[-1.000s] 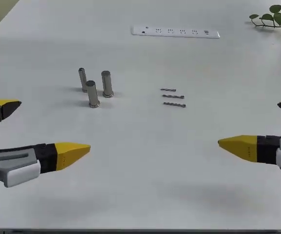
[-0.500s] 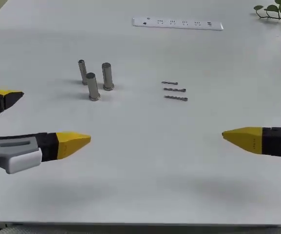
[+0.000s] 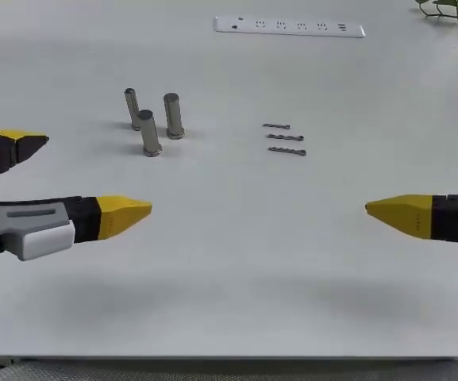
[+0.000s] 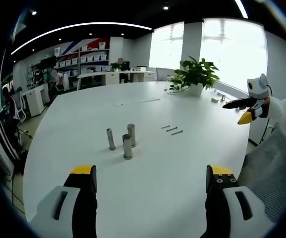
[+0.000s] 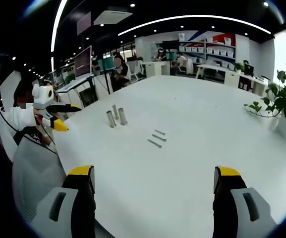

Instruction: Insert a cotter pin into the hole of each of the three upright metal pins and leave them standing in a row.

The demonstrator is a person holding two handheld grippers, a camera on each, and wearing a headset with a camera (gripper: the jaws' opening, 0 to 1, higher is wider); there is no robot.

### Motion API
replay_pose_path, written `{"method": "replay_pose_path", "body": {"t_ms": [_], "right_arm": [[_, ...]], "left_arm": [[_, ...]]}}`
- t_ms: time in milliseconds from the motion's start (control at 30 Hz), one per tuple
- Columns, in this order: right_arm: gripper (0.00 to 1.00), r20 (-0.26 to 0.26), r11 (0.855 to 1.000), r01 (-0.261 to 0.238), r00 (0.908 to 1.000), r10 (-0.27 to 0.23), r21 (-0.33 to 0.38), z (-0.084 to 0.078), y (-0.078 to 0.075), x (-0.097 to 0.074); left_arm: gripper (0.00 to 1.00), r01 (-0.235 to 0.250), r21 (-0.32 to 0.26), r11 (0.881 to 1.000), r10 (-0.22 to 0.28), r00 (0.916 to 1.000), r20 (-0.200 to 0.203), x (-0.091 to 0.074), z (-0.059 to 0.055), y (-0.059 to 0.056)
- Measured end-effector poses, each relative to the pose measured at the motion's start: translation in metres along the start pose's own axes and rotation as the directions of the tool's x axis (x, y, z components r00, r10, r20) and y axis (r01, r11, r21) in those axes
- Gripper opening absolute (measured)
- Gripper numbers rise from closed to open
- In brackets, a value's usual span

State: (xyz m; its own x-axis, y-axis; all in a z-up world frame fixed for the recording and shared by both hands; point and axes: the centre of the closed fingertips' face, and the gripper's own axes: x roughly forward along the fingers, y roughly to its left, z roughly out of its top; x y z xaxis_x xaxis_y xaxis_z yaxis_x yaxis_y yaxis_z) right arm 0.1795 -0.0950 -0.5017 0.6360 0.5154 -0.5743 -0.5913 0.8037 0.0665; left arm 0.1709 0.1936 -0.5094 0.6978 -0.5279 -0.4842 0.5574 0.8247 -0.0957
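Head view: we hold the left gripper (image 3: 98,175) and right gripper (image 3: 419,178) empty, jaws spread wide. Three metal pins (image 3: 172,117) stand clustered far left; the cotter pins (image 3: 285,137) lie to their right. We judge these light, stiff and slippery, best pinched near one end.

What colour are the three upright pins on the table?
Silver-grey bare metal; the pins show best in the head view.
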Motion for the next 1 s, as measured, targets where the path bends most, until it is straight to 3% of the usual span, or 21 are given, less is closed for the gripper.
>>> {"method": "replay_pose_path", "body": {"t_ms": [700,1000], "right_arm": [[0.97,-0.008,1.0,-0.003,1.0,0.003,0.005,-0.003,-0.004,0.003],[0.98,-0.012,1.0,-0.005,0.9999,0.005,0.013,-0.008,-0.017,0.006]], "left_arm": [[0.76,0.033,0.025,0.999,-0.033,0.9994,-0.007,0.023,0.01,0.005],[0.67,0.051,0.035,0.998,-0.05,0.9987,-0.011,0.039,0.014,0.01]]}}
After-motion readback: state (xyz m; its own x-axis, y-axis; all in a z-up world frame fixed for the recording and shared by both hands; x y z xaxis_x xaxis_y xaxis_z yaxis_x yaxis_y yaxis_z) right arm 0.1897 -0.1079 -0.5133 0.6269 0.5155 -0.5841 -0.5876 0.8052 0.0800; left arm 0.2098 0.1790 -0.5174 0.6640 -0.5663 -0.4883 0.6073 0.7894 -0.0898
